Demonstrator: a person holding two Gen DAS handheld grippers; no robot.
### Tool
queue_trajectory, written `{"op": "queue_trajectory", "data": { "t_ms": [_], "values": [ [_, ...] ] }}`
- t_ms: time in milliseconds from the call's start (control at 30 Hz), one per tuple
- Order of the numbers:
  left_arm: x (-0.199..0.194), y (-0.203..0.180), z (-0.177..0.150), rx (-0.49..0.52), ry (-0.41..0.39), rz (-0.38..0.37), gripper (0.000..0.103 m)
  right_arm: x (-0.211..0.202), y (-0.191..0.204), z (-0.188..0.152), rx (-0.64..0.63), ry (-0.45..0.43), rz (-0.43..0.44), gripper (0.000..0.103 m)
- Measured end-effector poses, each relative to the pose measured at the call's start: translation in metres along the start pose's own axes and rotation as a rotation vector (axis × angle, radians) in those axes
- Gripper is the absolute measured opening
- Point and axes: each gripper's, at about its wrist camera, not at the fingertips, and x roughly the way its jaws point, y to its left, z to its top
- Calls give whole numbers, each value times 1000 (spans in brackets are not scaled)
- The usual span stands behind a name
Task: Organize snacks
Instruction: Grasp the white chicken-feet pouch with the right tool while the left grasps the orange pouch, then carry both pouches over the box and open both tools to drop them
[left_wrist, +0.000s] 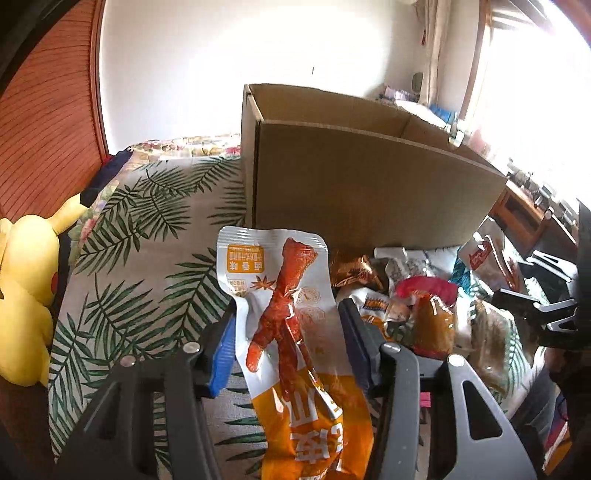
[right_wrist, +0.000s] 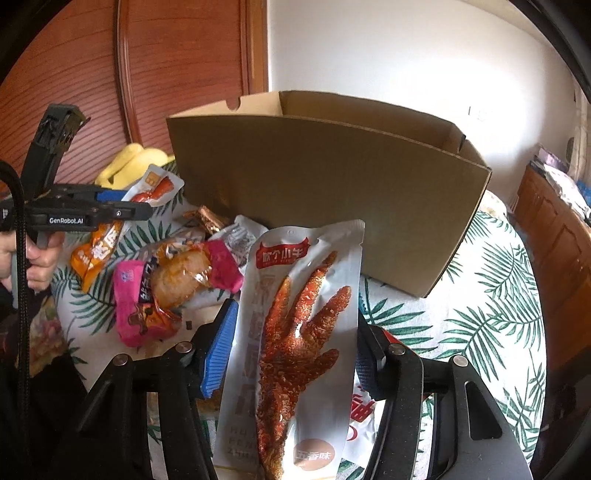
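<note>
My left gripper (left_wrist: 288, 332) is shut on an orange-and-white snack pouch (left_wrist: 291, 332) showing a red chicken-foot piece, held above the leaf-print cloth. It also shows in the right wrist view (right_wrist: 122, 206) at the left. My right gripper (right_wrist: 295, 336) is shut on a silver pouch (right_wrist: 295, 332) with a red chicken foot. An open cardboard box (left_wrist: 369, 177) stands behind both; it also shows in the right wrist view (right_wrist: 325, 177). A pile of snack packs (left_wrist: 417, 291) lies before the box.
A pink snack pack (right_wrist: 140, 295) and several other wrappers lie on the leaf-print cloth (right_wrist: 480, 314). A yellow plush toy (left_wrist: 26, 295) sits at the left edge. A wooden wardrobe (right_wrist: 166, 74) stands behind, a wooden cabinet (right_wrist: 554, 240) at right.
</note>
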Motion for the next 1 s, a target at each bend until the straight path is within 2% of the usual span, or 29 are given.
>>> {"op": "queue_trajectory", "data": {
  "t_ms": [233,533,867,1000],
  "values": [
    [-23,-4,16,-10,-62,-44,51,-12,1,3,6,-43,-3,58],
    [-49,-25,57,24,-164,-118,51,-28,3,18,-7,-110,-25,58],
    [-55,-45,112,102,-258,-154,51,-51,3,50,-57,-190,-67,59],
    [-49,-45,135,114,-270,-164,51,-56,-4,71,-67,-226,-90,59]
  ]
}}
